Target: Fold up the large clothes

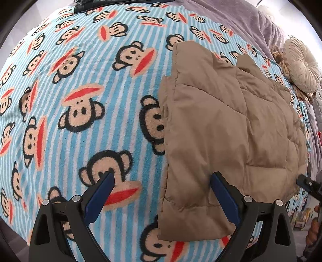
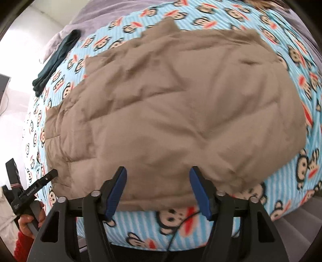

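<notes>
A tan quilted puffer garment (image 1: 227,137) lies folded flat on a blue striped monkey-print blanket (image 1: 84,84). In the right wrist view the garment (image 2: 171,112) fills the middle of the frame. My left gripper (image 1: 162,177) is open and empty, hovering over the garment's left edge near the front. My right gripper (image 2: 158,171) is open and empty, just above the garment's near edge. The left gripper's tip (image 2: 50,175) also shows at the garment's left corner in the right wrist view.
A dark green folded cloth (image 2: 58,58) lies at the blanket's far left edge. A round cream cushion (image 1: 303,66) sits at the right. Purple bedding (image 1: 241,18) lies beyond the blanket. The blanket left of the garment carries nothing.
</notes>
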`<move>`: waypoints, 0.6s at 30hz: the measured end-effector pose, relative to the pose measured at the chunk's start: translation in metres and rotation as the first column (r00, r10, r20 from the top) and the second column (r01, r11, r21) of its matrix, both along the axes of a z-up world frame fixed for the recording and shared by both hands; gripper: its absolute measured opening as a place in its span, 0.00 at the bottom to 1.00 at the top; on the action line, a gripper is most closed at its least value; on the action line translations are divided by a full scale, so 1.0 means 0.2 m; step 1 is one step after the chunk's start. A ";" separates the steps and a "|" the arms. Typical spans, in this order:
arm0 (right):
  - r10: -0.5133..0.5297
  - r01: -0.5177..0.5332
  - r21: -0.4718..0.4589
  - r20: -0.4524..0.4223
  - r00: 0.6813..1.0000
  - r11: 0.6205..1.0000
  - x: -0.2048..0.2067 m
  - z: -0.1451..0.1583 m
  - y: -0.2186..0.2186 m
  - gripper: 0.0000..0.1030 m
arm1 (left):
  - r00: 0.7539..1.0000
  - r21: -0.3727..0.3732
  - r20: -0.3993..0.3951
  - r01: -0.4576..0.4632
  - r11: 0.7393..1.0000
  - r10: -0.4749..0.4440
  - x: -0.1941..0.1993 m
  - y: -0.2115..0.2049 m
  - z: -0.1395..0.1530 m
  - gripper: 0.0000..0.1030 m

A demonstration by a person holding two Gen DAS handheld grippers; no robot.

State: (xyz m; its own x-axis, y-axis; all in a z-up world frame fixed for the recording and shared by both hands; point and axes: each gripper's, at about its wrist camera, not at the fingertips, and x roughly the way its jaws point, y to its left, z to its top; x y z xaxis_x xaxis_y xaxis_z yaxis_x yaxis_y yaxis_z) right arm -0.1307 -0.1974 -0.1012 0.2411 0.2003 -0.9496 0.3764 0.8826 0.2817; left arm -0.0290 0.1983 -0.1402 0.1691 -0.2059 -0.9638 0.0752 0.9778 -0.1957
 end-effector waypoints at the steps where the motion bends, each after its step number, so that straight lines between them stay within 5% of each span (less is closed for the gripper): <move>1: 0.014 -0.014 -0.006 0.003 1.000 1.000 0.03 0.00 0.03 0.43 | 1.000 -0.004 0.001 0.007 1.000 -0.007 0.01 0.00 0.00 0.94; 6: 0.056 -0.056 -0.032 0.013 0.998 0.998 0.14 0.00 0.08 0.37 | 0.999 -0.073 0.023 0.051 0.996 -0.049 0.09 0.02 0.00 0.94; 8: 0.065 -0.065 -0.040 0.005 0.998 0.997 0.16 -0.01 0.09 0.37 | 0.998 -0.155 0.026 0.064 0.986 -0.060 0.15 0.06 -0.02 0.94; 13: 0.061 -0.062 -0.033 -0.024 0.998 0.998 0.19 -0.05 0.06 0.37 | 0.989 -0.368 -0.068 0.097 0.925 -0.131 0.29 0.06 -0.20 0.94; 18: 0.054 -0.056 -0.023 -0.046 0.997 0.998 0.20 -0.07 0.06 0.37 | 0.966 -0.448 -0.116 0.159 0.880 -0.233 0.37 -0.08 -0.30 0.95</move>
State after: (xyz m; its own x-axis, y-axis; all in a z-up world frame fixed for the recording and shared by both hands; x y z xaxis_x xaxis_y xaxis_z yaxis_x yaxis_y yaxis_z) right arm -0.0900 -0.1862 -0.1157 0.1871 0.1888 -0.9640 0.3389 0.9087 0.2437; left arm 0.0450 0.1814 -0.2007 -0.0681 -0.6194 -0.7821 0.1875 0.7620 -0.6198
